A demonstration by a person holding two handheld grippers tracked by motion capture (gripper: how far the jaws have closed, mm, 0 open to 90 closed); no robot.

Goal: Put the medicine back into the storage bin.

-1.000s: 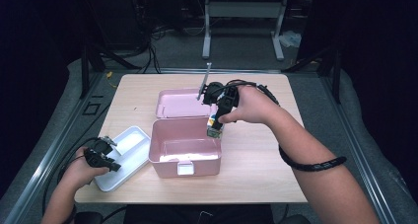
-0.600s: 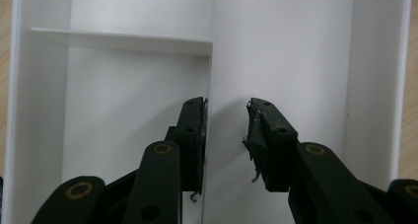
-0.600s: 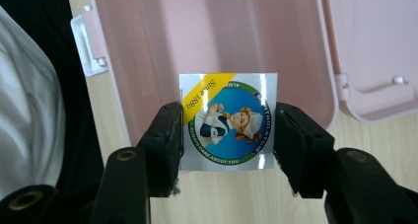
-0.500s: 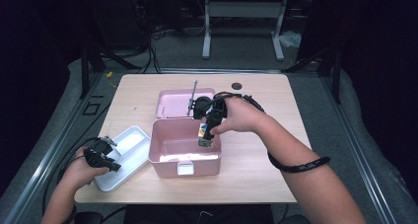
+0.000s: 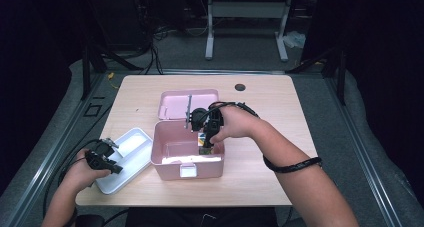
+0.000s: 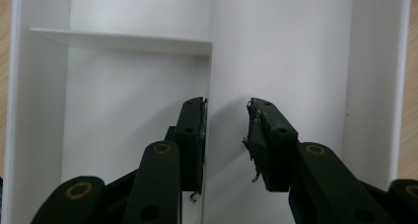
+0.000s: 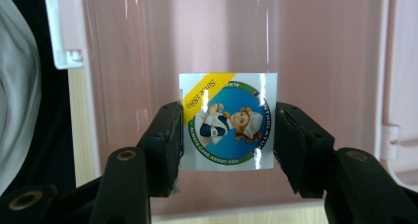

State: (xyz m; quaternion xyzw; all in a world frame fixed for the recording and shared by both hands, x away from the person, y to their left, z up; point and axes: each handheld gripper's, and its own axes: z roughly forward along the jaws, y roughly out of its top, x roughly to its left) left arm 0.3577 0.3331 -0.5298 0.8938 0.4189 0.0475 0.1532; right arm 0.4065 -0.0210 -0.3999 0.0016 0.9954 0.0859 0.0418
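While gripped between the pads of the right gripper, small box with a blue round label hanging inside the open pink case, near its right wall. Left gripper hovering over the white tray beside the case, jaws partly apart, straddling a tray divider, pressing on nothing.

Small box in the right claw: sides covered by the pads, lettering around the label too small to read. White tray cut off by every edge of the left claw view. Pink case partly hidden behind the right hand from above.
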